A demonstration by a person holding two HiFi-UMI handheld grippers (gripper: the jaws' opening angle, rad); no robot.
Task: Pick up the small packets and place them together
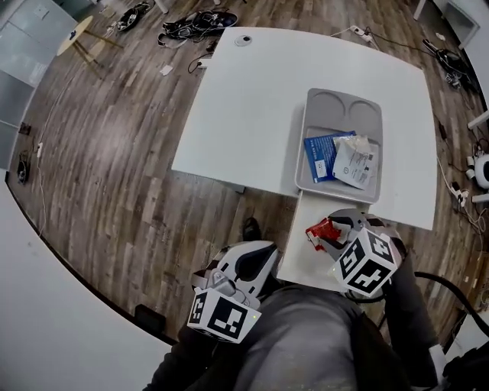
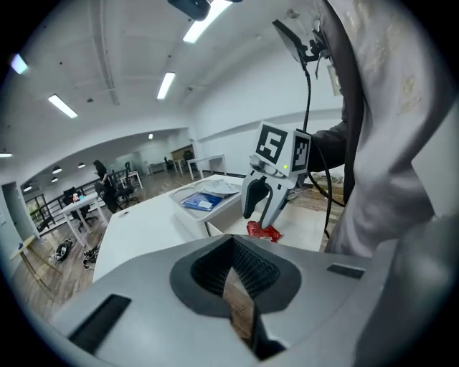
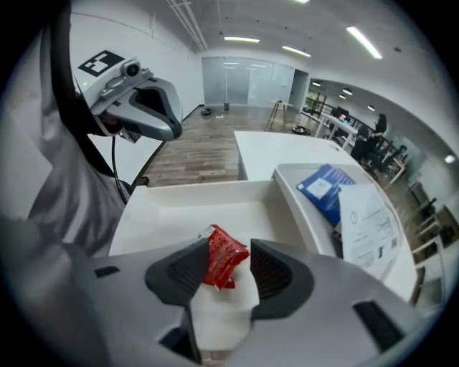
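Red packet (image 3: 224,264) lies between parted jaws of down-tilted right tool (image 3: 229,252).

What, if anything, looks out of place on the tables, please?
The red packet lies alone on the small lower table, apart from the blue packet and white packets heaped crookedly in the grey tray. Nothing looks spilled or damaged.

A big white table (image 1: 252,107) stands on a brown wooden floor (image 1: 114,168), and a grey tray (image 1: 340,107) lies on it. Past its far edge a heap of dark cables (image 1: 195,23) lies on the floor, near a small round yellow table (image 1: 75,34).
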